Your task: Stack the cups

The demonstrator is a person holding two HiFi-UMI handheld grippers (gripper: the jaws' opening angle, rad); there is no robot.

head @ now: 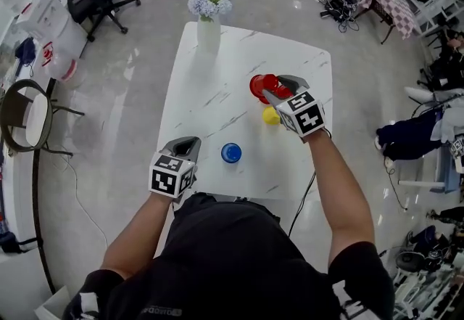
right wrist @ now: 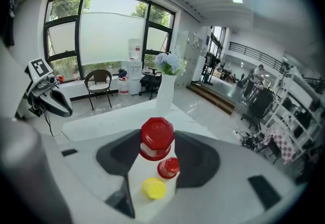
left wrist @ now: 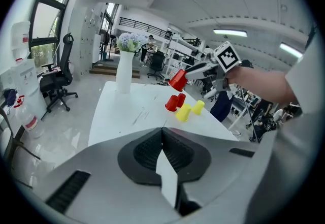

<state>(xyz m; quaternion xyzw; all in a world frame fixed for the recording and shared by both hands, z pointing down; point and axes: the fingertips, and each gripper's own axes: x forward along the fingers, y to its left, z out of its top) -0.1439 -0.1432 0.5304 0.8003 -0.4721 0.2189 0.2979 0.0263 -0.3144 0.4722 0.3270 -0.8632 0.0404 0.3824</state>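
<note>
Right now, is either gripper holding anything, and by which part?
The right gripper holds a red cup, pinched across its side wall between the two jaws. The left gripper is shut and holds nothing.

You wore a black short-sleeved shirt (head: pixel 232 253) with white patches on both sleeves. Your left gripper (head: pixel 190 143) and right gripper (head: pixel 279 88) were grey, with dark ribbed pads. Each carried a white cube of black square markers (head: pixel 172 175). A thin black cable (head: pixel 304 199) ran beside your right forearm.
</note>
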